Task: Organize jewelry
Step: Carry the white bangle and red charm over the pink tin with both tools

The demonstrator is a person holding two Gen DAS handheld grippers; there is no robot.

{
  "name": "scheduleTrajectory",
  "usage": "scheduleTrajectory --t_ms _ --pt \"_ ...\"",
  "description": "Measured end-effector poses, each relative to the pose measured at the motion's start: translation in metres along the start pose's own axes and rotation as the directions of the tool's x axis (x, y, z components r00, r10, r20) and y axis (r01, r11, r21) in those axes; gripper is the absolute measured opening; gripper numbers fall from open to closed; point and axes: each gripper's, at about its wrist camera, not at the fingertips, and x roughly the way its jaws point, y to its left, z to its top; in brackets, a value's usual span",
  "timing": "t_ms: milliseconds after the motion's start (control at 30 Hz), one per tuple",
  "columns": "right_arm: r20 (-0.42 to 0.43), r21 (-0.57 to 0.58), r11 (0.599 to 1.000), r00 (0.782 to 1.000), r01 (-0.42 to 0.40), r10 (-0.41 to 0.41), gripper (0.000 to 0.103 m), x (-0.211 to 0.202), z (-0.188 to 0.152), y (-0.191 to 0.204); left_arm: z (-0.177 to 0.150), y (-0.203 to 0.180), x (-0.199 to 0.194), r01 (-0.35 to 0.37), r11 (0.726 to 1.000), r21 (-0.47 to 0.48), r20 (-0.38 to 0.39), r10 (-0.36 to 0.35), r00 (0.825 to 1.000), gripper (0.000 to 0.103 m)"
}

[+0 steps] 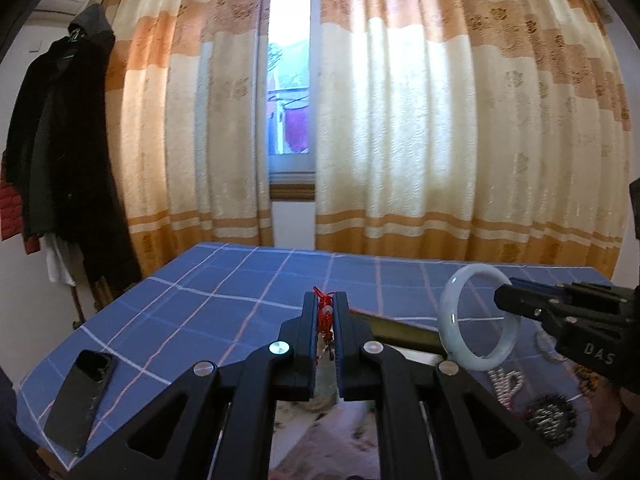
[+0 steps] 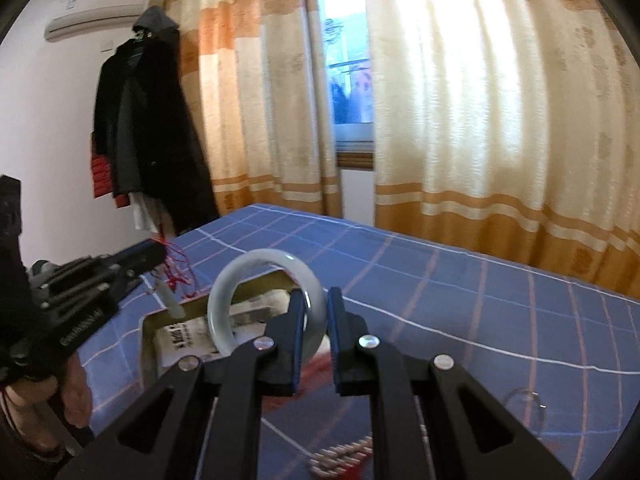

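Left wrist, red-corded pendant (image 1: 326,312) clamped, right, bangle (image 2: 240,280) clamped

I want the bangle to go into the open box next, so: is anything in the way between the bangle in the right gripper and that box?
Partly. The left gripper dangles a red-corded pendant over the box's left end. The bangle, clamped in the right gripper, has nothing visible between it and the rest of the box.

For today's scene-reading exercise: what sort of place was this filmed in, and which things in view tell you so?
Most likely a bedroom in a home. A bed under a blue checked sheet, floor-length curtains over the window, coats hanging in the corner and a wall air conditioner all suggest it.
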Motion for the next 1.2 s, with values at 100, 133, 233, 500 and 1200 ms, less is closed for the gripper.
scheduleTrajectory --t_ms 100,133,233,500,1200 --pt "-0.017 -0.02 0.999 0.999 -0.03 0.03 0.014 0.012 -0.001 0.015 -0.005 0.009 0.008 -0.02 1.0 -0.008 -0.038 0.02 0.999 0.006" --pt "-0.028 -0.028 0.999 0.999 -0.042 0.041 0.014 0.016 -0.002 0.021 -0.007 0.013 0.012 -0.018 1.0 -0.018 -0.056 0.017 0.998 0.006" --pt "-0.06 -0.053 0.996 0.996 -0.072 0.069 0.014 0.031 -0.009 0.033 -0.014 0.022 0.02 -0.028 0.999 -0.04 -0.096 0.024 0.995 0.006" --pt "-0.149 -0.108 0.987 0.983 -0.119 0.102 0.014 0.053 -0.027 0.049 -0.029 0.03 0.032 -0.025 0.998 -0.057 -0.169 0.015 0.986 0.006" --pt "-0.279 -0.13 0.979 0.954 -0.155 0.114 0.015 0.074 -0.047 0.056 -0.04 0.02 0.05 -0.023 1.0 -0.011 -0.275 0.019 0.961 0.007"
